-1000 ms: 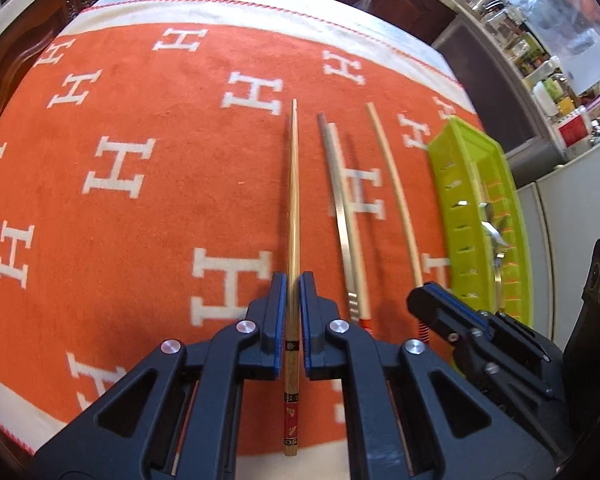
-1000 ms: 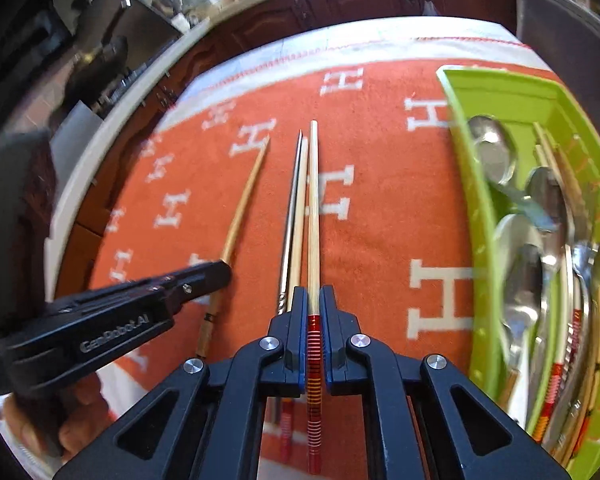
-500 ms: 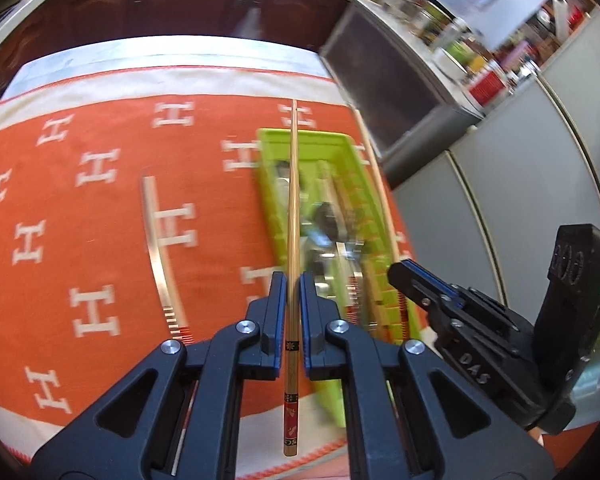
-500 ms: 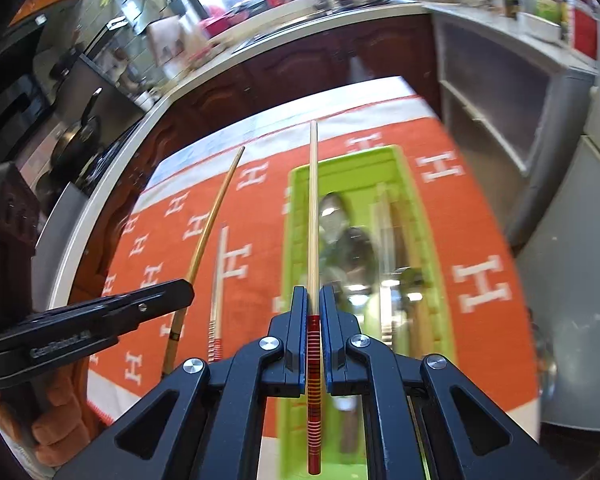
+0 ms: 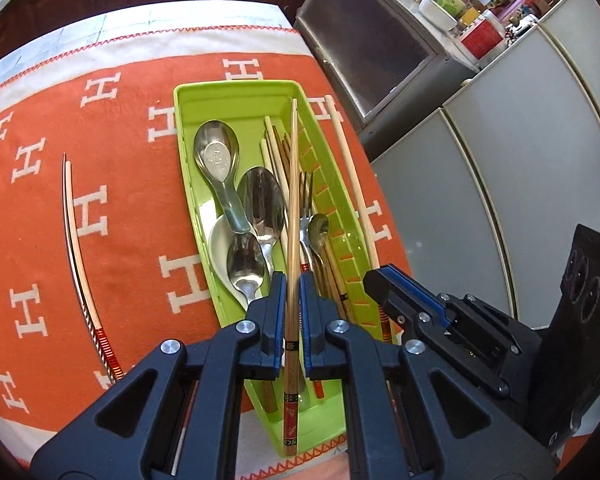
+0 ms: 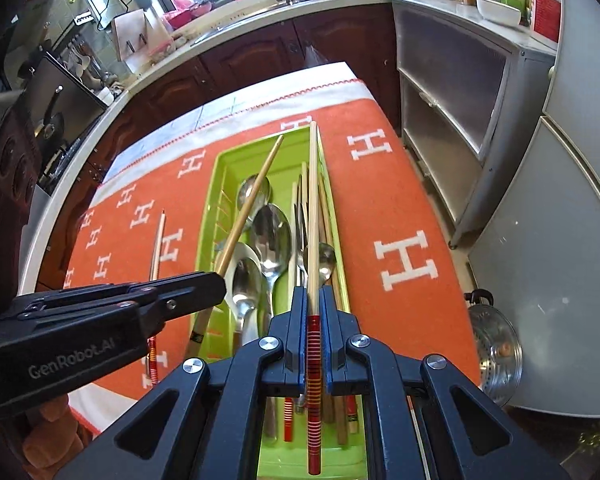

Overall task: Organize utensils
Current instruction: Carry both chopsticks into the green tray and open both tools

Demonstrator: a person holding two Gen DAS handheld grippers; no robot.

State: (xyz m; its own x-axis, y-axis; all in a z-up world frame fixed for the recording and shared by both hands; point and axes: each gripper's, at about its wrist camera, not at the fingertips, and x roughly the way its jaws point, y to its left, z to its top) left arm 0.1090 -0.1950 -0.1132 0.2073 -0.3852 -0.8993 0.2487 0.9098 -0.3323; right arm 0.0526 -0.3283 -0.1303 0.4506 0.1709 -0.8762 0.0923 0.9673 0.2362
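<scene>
1. Chopsticks in both grippers, neither put down yet. My left gripper point(image 5: 288, 316) is clamped on a brown bamboo chopstick point(image 5: 293, 200) with a dark patterned butt; my right gripper point(image 6: 311, 320) is clamped on a pale chopstick point(image 6: 313, 216) with a red-and-gold striped butt. Both sticks hang over the green tray point(image 5: 236, 94), running along its length.

2. Done, judging by the load: the tray already holds several spoons point(image 5: 262, 204), a fork point(image 5: 306, 200) and a bundle of chopsticks point(image 5: 276, 152) along one side.

3. Left to do: lower and let go of the two held sticks, best over the chopstick side. After that, one pair of chopsticks point(image 5: 76, 240) lies on the orange cloth point(image 5: 120, 184), well apart from the tray. I count no other loose utensils, though the cloth is not all in view.

4. Left wrist view only: full length of the leftover pair, one metal-looking and one pale, striped butts toward me. It shows my right gripper from the side, its stick running just outside the tray's far wall.

5. Right wrist view only: my left gripper from the side with its stick crossing diagonally above the spoon end, and the red-striped handles point(image 6: 288, 416) of chopsticks lying at the tray's near end. The leftover pair shows partly, half hidden behind my left gripper.

6. Height above the tray contents: cannot tell from either view.
</scene>
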